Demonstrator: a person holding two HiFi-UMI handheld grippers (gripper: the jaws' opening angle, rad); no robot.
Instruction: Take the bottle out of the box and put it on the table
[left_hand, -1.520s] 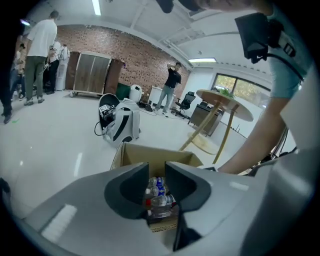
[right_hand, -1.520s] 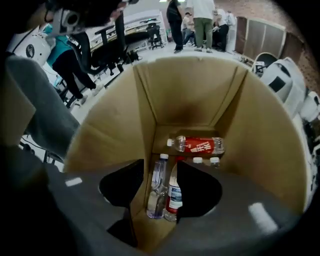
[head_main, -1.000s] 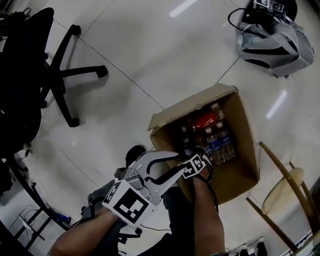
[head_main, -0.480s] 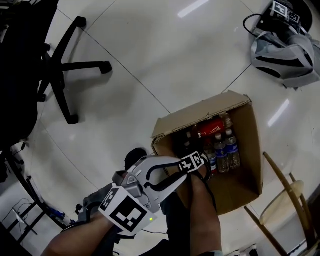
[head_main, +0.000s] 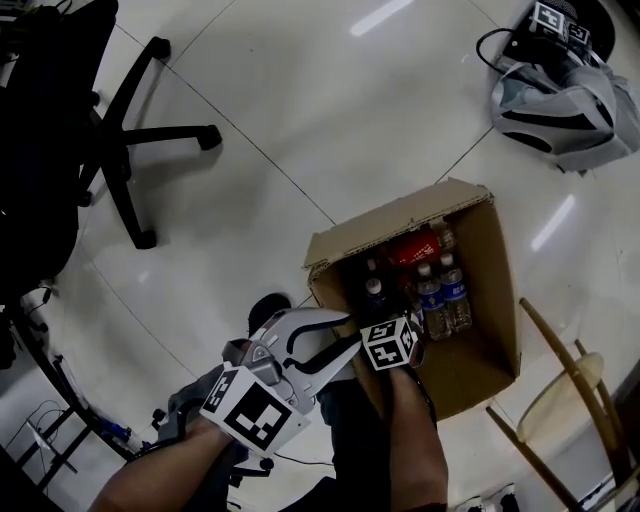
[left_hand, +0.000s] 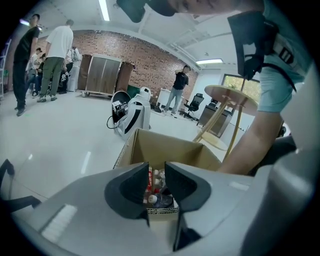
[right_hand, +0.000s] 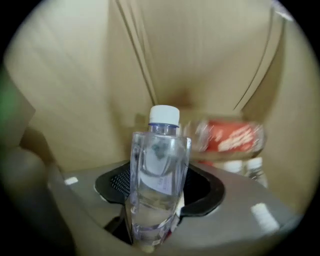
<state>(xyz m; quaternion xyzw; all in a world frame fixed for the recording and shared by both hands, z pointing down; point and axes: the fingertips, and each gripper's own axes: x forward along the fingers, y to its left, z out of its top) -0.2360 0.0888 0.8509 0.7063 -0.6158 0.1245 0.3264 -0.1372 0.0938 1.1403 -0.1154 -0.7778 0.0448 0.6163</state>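
1. Moved since half a second back: marker cube of right gripper (right_hand: 157, 189), now lower in the head view, nearer the body.
2. Closest in: left gripper (left_hand: 156, 182), held low beside the right forearm (head_main: 415, 440), aimed at the box (head_main: 492, 280). Jaws a narrow gap apart, nothing between them, only the box contents seen through the gap.
3. Right gripper reaching down into the box, jaws closing, pads against both sides of a clear bottle (right_hand: 159, 175) with a white cap. Bottle in line with the jaws, cardboard walls right behind it, so inside the box, not on the table.
4. Deeper in the box: red-labelled bottle (head_main: 412, 245) lying on its side, two blue-labelled water bottles (head_main: 445, 295) side by side, darker bottles near the left wall, too dim to sort out.
5. Just right of the box: round wooden table (head_main: 560, 380) on thin legs.
6. Further off on the white tile floor: black office chair (head_main: 120, 150) upper left, grey-and-white bag (head_main: 560, 95) with cable upper right.
7. Farthest, left gripper view: people (left_hand: 52, 55) standing, brick wall (left_hand: 150, 55) behind.
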